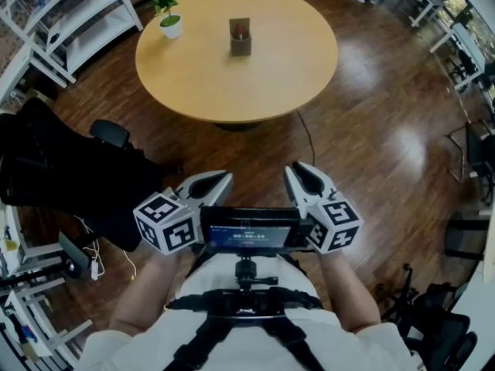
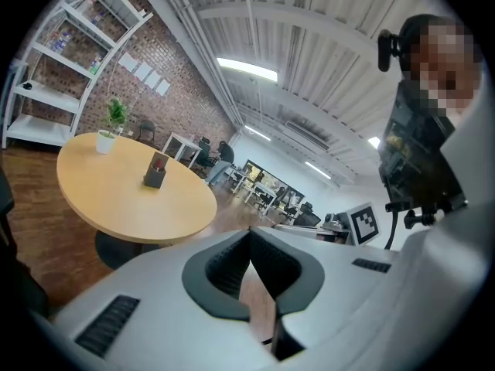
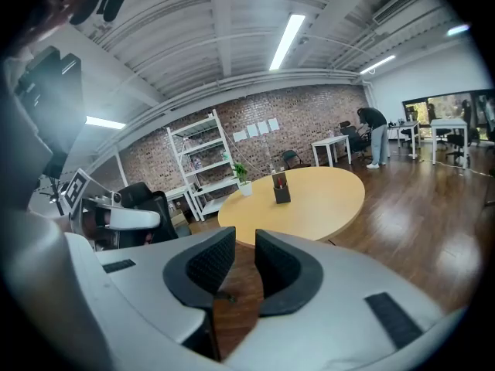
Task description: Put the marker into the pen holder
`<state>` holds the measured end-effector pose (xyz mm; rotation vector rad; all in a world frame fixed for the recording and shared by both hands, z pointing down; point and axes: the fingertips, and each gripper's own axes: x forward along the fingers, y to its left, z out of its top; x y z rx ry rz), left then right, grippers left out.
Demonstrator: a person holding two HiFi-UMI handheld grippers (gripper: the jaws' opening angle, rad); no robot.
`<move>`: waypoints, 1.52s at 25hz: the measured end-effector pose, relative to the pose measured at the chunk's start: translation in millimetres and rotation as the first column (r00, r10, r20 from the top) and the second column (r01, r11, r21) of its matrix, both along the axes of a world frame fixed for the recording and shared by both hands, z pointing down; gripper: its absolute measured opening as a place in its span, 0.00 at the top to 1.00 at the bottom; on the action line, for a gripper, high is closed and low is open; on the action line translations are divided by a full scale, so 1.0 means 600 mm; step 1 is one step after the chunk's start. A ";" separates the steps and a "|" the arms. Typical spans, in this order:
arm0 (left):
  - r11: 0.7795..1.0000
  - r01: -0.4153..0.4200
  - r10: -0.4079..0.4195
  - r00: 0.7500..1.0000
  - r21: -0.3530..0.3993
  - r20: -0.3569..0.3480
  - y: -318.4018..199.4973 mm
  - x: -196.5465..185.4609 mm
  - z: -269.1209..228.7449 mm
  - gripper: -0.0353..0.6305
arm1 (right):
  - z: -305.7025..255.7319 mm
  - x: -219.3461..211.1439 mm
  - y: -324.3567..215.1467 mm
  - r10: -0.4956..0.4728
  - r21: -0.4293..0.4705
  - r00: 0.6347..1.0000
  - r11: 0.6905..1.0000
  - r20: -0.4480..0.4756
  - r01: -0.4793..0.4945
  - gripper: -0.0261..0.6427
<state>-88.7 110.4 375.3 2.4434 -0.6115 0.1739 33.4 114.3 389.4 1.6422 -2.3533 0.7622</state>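
Observation:
A dark pen holder [image 1: 240, 39] stands near the middle of the round wooden table [image 1: 294, 68], with a red-tipped marker [image 1: 240, 31] upright inside it. Both gripper views show the pen holder [image 2: 155, 174] [image 3: 281, 189] far ahead. Both grippers hang over the floor well short of the table, close to the person's chest. My left gripper [image 1: 224, 178] [image 2: 249, 234] is shut, tips touching, with nothing in it. On my right gripper [image 1: 294, 170] [image 3: 245, 246] a narrow gap shows between the pads, and nothing is between them.
A small potted plant [image 1: 168, 15] sits at the table's left edge. White shelving [image 1: 69, 14] stands at the far left, and a black office chair [image 1: 54, 168] is near my left side. A chest-mounted screen [image 1: 251, 234] sits between the grippers. Dark wooden floor surrounds the table.

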 end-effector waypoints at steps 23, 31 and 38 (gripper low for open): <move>0.999 0.025 -0.023 0.999 0.042 -0.040 0.042 0.050 -0.024 0.95 | -0.044 0.034 0.043 -0.022 0.082 0.999 0.996 -0.025 0.024 0.98; 0.999 0.020 -0.019 0.999 0.032 -0.038 0.039 0.063 -0.019 0.95 | -0.040 0.046 0.036 -0.035 0.118 0.998 0.992 -0.044 0.040 0.98; 0.999 0.031 -0.030 0.999 0.032 -0.041 0.031 0.057 -0.020 0.95 | -0.040 0.036 0.026 -0.055 0.125 0.997 0.990 -0.061 0.062 0.98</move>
